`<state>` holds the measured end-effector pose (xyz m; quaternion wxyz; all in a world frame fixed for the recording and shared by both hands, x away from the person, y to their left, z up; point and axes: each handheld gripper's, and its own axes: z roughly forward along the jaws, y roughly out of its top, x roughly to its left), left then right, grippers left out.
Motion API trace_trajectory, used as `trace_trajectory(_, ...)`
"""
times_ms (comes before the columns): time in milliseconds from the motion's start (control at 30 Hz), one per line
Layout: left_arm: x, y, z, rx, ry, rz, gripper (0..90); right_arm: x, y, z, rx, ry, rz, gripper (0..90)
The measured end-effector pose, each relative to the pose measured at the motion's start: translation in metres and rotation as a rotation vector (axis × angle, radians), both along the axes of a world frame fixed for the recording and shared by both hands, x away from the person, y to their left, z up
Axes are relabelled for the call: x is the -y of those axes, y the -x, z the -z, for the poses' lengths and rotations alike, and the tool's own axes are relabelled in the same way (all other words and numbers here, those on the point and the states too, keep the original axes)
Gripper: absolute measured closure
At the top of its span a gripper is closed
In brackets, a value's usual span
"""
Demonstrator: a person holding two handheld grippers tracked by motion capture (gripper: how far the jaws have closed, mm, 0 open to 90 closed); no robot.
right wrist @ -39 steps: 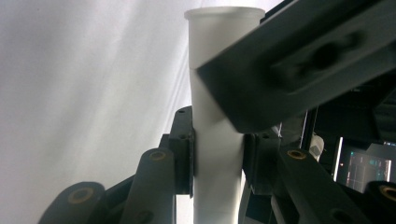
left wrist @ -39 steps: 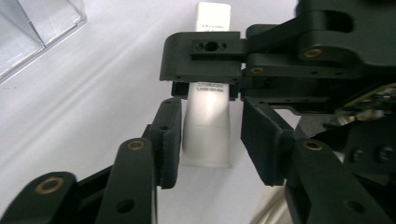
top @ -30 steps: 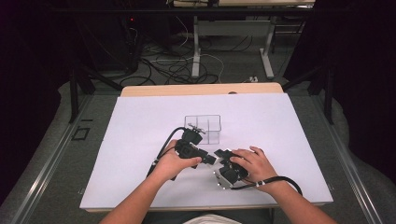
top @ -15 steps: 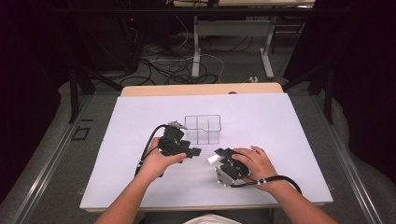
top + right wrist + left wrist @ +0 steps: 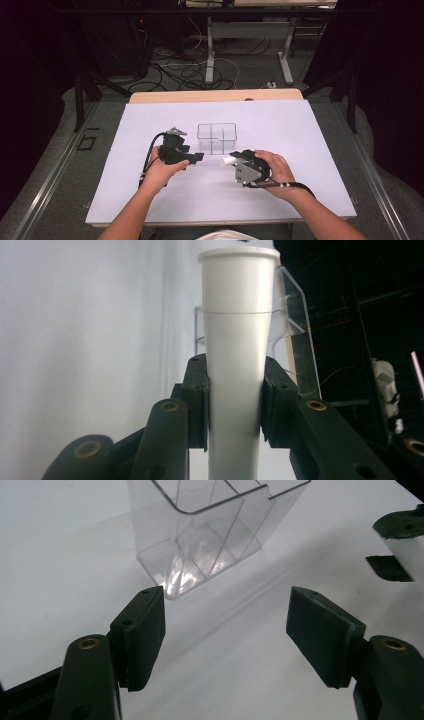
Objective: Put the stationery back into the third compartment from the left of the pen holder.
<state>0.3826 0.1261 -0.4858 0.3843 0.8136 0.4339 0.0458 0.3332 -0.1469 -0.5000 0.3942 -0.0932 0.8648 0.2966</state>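
A white plastic tube [image 5: 235, 340] is clamped between the pads of my right gripper [image 5: 234, 405], and its capped end points toward the clear divided box [image 5: 296, 315]. In the high view the right gripper [image 5: 234, 159] holds the tube [image 5: 226, 161] level, just in front of the box [image 5: 216, 137]. My left gripper [image 5: 196, 158] is to the left of the tube and apart from it. Its jaws have just been opening, and nothing lies between them in the left gripper view [image 5: 227, 625]. The box [image 5: 210, 530] stands ahead of them, with the tube [image 5: 407, 555] at the right edge.
A white sheet [image 5: 150, 200] covers the table, with a wooden edge [image 5: 215, 95] at the back. Each gripper trails a black cable [image 5: 150, 155] over the sheet. Table legs and loose cables lie on the dark floor beyond.
The left gripper has drawn away to the left from the right gripper and its jaws stand wider. The right gripper has kept its hold on the white tube and risen slightly.
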Motion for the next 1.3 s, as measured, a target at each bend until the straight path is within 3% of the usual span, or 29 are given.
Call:
trace_trajectory(67,-0.003,-0.001,0.001,0.006,0.009,-0.013,26.8,0.003,-0.008,-0.006,-0.050,-0.070,0.011,69.2)
trace_trajectory(100,-0.004,-0.001,0.001,0.015,0.016,-0.023,26.8,0.003,-0.008,-0.006,-0.050,-0.070,0.011,69.2)
trace_trajectory(267,-0.014,-0.005,0.000,0.049,0.034,-0.055,15.9,0.005,-0.024,-0.015,-0.142,-0.204,0.052,69.2)
trace_trajectory(367,-0.017,-0.007,0.001,0.083,-0.026,-0.096,13.9,0.006,-0.034,-0.018,-0.193,-0.271,0.079,69.2)
trace_trajectory(667,-0.026,-0.009,0.005,0.089,0.017,-0.107,2.5,0.007,-0.064,-0.036,-0.305,-0.474,0.154,69.1)
trace_trajectory(867,-0.032,-0.011,0.005,0.124,0.015,-0.158,0.5,0.002,-0.079,-0.040,-0.372,-0.567,0.175,69.2)
trace_trajectory(1200,-0.036,-0.014,0.008,0.135,0.025,-0.209,0.6,-0.001,-0.097,-0.029,-0.478,-0.712,0.221,69.2)
trace_trajectory(1300,-0.037,-0.014,0.009,0.131,0.033,-0.218,0.5,-0.001,-0.100,-0.024,-0.493,-0.727,0.235,69.2)
